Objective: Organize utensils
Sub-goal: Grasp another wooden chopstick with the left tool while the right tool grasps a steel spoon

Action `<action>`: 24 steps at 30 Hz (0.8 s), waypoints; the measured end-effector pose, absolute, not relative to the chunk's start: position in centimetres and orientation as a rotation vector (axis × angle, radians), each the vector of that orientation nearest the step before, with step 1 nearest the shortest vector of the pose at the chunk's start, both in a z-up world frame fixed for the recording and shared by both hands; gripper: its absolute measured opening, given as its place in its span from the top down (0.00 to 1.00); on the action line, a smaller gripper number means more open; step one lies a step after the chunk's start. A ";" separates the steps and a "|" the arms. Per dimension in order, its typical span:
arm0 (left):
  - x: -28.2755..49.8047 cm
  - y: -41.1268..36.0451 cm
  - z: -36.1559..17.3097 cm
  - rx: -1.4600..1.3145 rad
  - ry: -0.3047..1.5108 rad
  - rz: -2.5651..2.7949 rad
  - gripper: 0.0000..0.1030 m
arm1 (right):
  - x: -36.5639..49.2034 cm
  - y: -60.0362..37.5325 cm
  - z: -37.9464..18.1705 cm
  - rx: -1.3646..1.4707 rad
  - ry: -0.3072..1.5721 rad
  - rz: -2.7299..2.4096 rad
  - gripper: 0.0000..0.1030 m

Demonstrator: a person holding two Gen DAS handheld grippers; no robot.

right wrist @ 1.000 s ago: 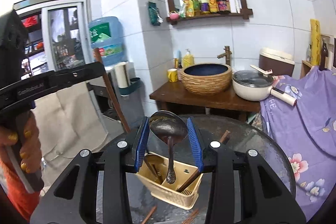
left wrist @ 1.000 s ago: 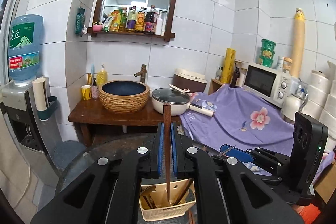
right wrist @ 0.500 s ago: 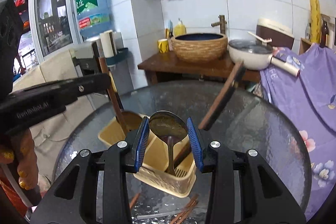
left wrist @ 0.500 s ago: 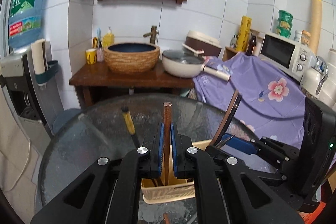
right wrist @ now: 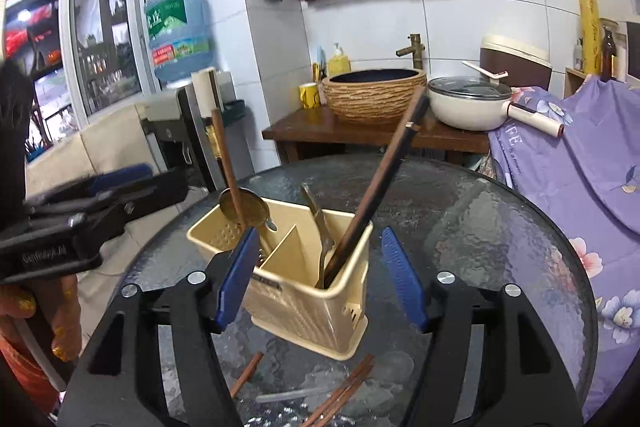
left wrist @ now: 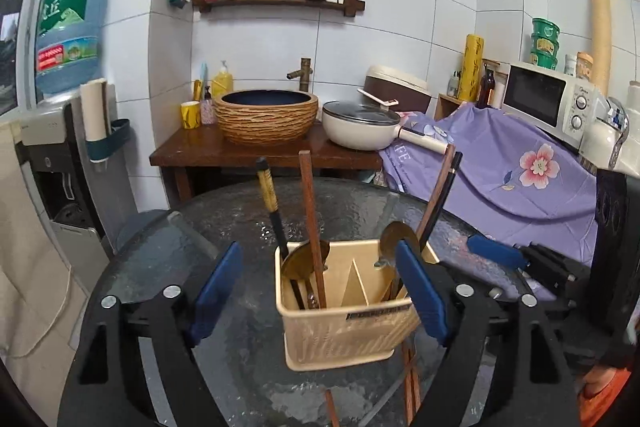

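**A:** With both tools spread and nothing between their pads, where do the utensils sit? The left tool [left wrist: 320, 291] has just been opening, and the brown chopstick [left wrist: 310, 223] it straddled stands free in the caddy [left wrist: 344, 331]. The right tool [right wrist: 320, 275] has also just been opening; its spoon [right wrist: 324, 239] leans in the caddy's other compartment.

**B:** Confirmed. Caddy stands on the glass counter [right wrist: 500, 227], directly ahead of both tools.

**A:** Step in hand, as I judge it: clean release. Back each tool straight away from the caddy, pads clear of the tall handles, so nothing tips.

**B:** Count, caddy first. One compartment: one round spoon [left wrist: 306, 259], one brown chopstick, one gold-and-black handle [left wrist: 270, 203]. Other compartment: one spoon, dark sticks [right wrist: 376, 187], number unclear, probably two.

**A:** Loose on the counter, near side of the caddy: one short brown stick [right wrist: 246, 373], a bunch of chopsticks [right wrist: 344, 387], at least three, and one grey handle [right wrist: 296, 395]. Those remain to be collected.
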State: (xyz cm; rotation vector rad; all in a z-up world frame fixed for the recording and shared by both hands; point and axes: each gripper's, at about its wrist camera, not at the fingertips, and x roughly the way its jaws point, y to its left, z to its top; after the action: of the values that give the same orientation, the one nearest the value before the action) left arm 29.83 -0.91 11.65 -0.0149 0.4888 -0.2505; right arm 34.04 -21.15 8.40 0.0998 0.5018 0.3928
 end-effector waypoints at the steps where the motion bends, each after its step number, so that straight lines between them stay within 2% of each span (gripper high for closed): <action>1: 29.2 -1.0 11.3 -0.006 0.490 -0.248 0.20 | 33.6 -21.8 8.2 0.116 0.509 0.391 0.36; 3: 27.7 -0.9 9.9 0.006 0.510 -0.239 0.17 | 33.4 -22.7 7.3 0.138 0.554 0.365 0.36; 12: 25.1 -1.4 1.1 0.106 0.730 -0.227 0.19 | 33.9 -27.0 -1.9 0.365 0.908 0.333 0.36; 16: 24.6 -1.5 -1.4 0.113 0.795 -0.245 0.23 | 34.0 -27.0 -4.1 0.408 0.959 0.331 0.39; 18: 24.5 -1.5 -2.2 0.112 0.821 -0.248 0.30 | 34.2 -26.7 -4.9 0.438 0.985 0.341 0.42; 24: 23.9 -1.7 -3.2 0.105 0.845 -0.267 0.34 | 35.7 -26.8 -6.2 0.511 1.010 0.326 0.50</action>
State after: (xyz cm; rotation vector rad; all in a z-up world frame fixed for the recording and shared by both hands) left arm 23.95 -1.66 -3.18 0.1050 0.8454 -0.2672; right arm 35.72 -26.83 -6.22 0.5107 1.0099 0.3255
